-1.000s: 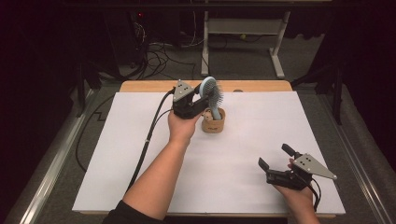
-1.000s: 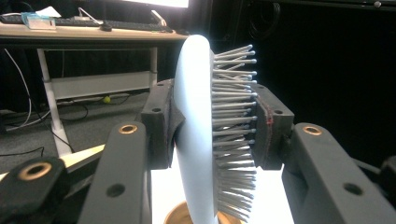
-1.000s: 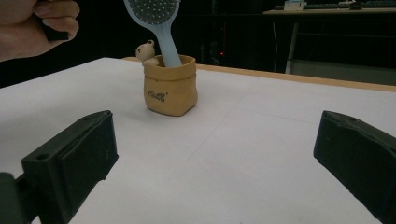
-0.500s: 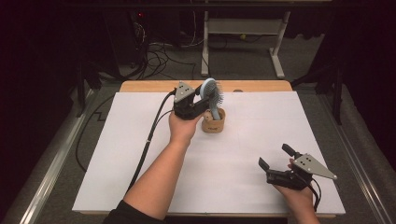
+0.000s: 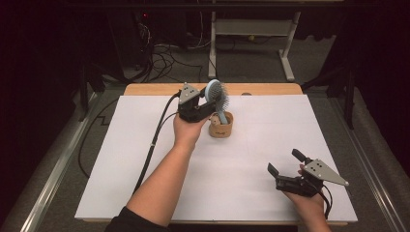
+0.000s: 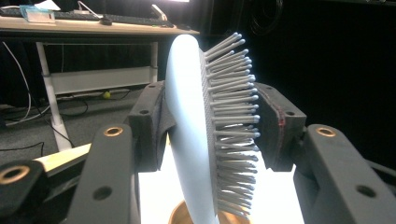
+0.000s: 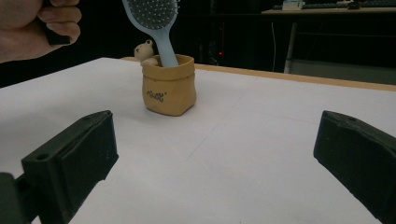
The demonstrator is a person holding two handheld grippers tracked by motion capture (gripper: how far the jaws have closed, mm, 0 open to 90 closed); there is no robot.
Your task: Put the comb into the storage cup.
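From the high view, the left tool sits at the far middle of the white table, its jaws closed around the head of a pale blue hairbrush. The brush handle goes down into a small tan pot, so the handle's lower end is hidden inside it. The left hand grips the tool from behind, forearm stretched forward from the near edge; the hand covers most of the tool's body. The right tool rests near the right front corner of the table, jaws spread apart with nothing between them, and the right hand is cut off by the bottom edge.

In the left gripper view the hairbrush stands almost edge-on between the two pads — smooth back toward the left pad, bristles toward the right one. Whether the bristle tips actually touch the right pad is hard to make out. Just the rim of the pot peeks in at the bottom.

In the right gripper view the jaws stand wide apart and low over the table. Farther off, the pot stands upright with the brush leaning left out of it, its top cut off by the frame. A small pale figure shows behind the pot's rim — too small to identify. The left hand shows at the top left corner, fingers curled.
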